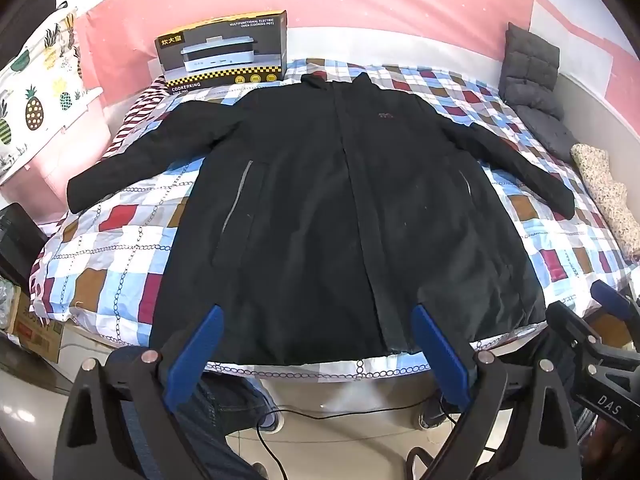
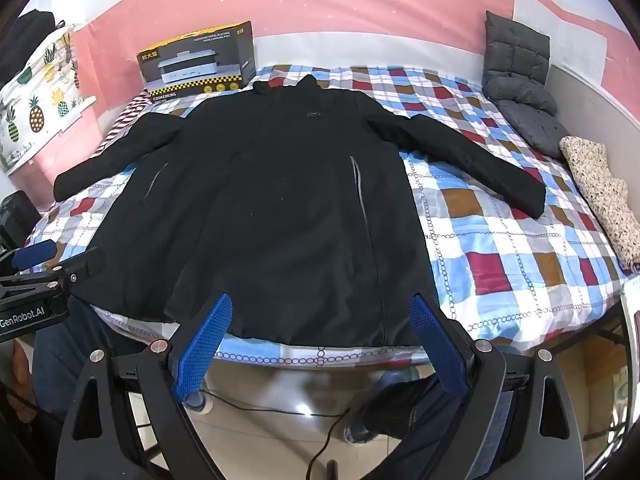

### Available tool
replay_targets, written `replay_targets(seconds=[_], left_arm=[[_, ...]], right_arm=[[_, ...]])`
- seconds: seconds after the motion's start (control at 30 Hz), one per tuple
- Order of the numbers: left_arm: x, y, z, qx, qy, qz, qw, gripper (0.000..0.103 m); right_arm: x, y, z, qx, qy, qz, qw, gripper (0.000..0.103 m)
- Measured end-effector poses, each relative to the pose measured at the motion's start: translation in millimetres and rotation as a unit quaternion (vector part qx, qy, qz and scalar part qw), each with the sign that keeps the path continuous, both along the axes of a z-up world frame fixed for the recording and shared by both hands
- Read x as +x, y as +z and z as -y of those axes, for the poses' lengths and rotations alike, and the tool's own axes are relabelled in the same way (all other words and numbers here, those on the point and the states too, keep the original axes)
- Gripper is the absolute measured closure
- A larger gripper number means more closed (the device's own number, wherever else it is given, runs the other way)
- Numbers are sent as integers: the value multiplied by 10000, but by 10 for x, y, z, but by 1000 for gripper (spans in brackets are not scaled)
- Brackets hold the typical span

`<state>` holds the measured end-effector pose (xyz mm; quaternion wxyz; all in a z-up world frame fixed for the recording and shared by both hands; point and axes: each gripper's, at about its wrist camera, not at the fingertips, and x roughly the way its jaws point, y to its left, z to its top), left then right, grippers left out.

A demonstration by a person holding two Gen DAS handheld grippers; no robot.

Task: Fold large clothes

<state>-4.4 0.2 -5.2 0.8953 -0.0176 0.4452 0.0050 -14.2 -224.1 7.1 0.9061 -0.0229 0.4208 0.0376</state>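
A large black jacket (image 1: 320, 208) lies flat and face up on the checked bedspread (image 1: 120, 240), sleeves spread to both sides, collar at the far end. It also shows in the right wrist view (image 2: 280, 200). My left gripper (image 1: 318, 316) is open and empty, held above the jacket's near hem. My right gripper (image 2: 322, 308) is open and empty, also above the hem, toward its right part. The right gripper shows at the right edge of the left wrist view (image 1: 600, 320), and the left gripper shows at the left edge of the right wrist view (image 2: 44, 264).
A cooker box (image 1: 222, 50) stands at the bed's far left. A grey quilted cushion (image 1: 532, 80) and a speckled folded cloth (image 1: 608, 196) lie along the right side. The checked bedspread also shows in the right wrist view (image 2: 500, 240). A cable (image 1: 320, 410) runs on the tiled floor. Cardboard boxes (image 1: 32, 320) sit at left.
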Motion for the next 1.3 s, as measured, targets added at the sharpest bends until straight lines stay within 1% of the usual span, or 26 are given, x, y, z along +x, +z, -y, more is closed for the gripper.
replay_targets(seconds=[0.17,0.2,0.33,1.3], left_arm=[[-33,-26,53,20,-9,12,10000,7],[11,-11,39,5,-4,-29,10000,7],[31,-29,52,12,-24,-65,10000,7],[42,-46,45,-5,-40,-115,9999,7]], right_arm=[[12,9,-1,-1,5,-11,10000,12],[8,-47,23,2,4,-17,10000,12],[17,-73,22,7,17,-20,10000,12],[26,-60,-14,-2,11,-90,10000,12]])
